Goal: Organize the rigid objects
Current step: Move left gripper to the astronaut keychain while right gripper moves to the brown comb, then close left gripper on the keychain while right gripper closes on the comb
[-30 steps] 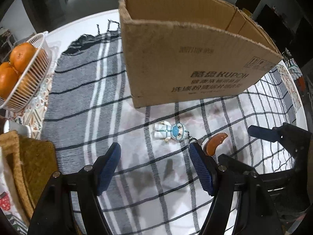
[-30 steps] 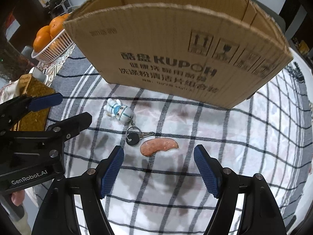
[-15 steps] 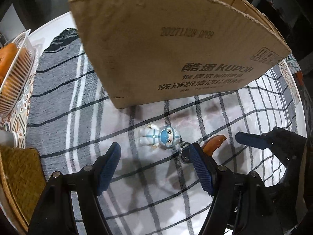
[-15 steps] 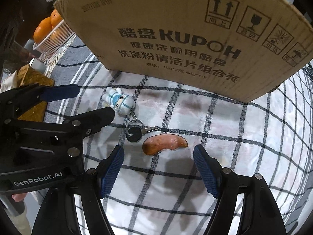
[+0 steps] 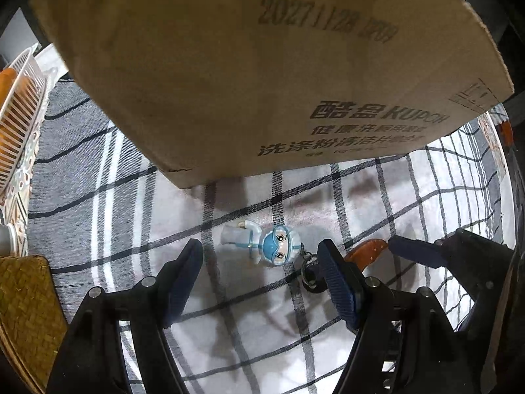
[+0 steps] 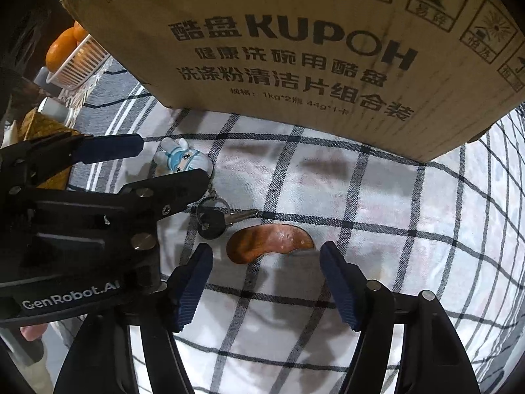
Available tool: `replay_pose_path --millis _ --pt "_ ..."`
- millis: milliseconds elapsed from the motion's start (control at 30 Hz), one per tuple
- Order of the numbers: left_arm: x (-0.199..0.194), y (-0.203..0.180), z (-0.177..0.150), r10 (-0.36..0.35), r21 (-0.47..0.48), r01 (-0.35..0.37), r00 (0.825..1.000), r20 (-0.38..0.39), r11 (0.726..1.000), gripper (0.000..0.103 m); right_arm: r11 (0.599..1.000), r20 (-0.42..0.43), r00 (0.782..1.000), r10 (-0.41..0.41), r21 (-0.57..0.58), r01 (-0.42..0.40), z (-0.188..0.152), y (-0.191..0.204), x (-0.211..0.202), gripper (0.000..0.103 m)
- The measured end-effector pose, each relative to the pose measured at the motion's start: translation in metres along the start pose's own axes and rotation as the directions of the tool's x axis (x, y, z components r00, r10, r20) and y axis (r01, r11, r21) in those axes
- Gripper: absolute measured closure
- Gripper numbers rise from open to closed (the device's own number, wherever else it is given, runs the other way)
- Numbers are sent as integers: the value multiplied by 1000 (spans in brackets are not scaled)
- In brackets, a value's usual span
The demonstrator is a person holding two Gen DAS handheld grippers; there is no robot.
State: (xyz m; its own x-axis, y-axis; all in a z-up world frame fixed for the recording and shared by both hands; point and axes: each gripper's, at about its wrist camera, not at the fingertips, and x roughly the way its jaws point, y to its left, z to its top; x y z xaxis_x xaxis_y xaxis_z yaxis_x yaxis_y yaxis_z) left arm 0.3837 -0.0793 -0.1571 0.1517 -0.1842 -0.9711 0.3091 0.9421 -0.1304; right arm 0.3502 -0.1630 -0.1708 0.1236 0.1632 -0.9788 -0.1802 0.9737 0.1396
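Note:
A small blue-and-white figure keychain (image 5: pixel 262 245) lies on the checked cloth, with its ring and black-headed key (image 6: pixel 213 220) beside it. My left gripper (image 5: pixel 261 262) is open, its jaws either side of the figure, low over the cloth. A brown curved wooden piece (image 6: pixel 269 243) lies right of the key. My right gripper (image 6: pixel 265 262) is open, and the piece lies just ahead of its jaws. The left gripper also shows in the right wrist view (image 6: pixel 170 161), around the figure (image 6: pixel 182 159). A large cardboard box (image 5: pixel 262 65) stands just behind both objects.
A white wire basket of oranges (image 6: pixel 78 55) stands at the far left on the table. A woven mat (image 5: pixel 23 308) lies at the left near edge. The right gripper's finger (image 5: pixel 423 249) sits close to the left gripper, by the wooden piece (image 5: pixel 367 252).
Both grippers have moved forward and down toward the cloth. The left now straddles the figure keychain; the right has closed in on the wooden piece. The box fills more of both views.

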Motion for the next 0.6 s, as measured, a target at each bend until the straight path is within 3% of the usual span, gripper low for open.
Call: replay_pose_path --millis 600 --pt "17 0 -10 8 -6 -8 1000 -14 1000 49 1000 10 1000 -15 -5 15 -2 1 3 45"
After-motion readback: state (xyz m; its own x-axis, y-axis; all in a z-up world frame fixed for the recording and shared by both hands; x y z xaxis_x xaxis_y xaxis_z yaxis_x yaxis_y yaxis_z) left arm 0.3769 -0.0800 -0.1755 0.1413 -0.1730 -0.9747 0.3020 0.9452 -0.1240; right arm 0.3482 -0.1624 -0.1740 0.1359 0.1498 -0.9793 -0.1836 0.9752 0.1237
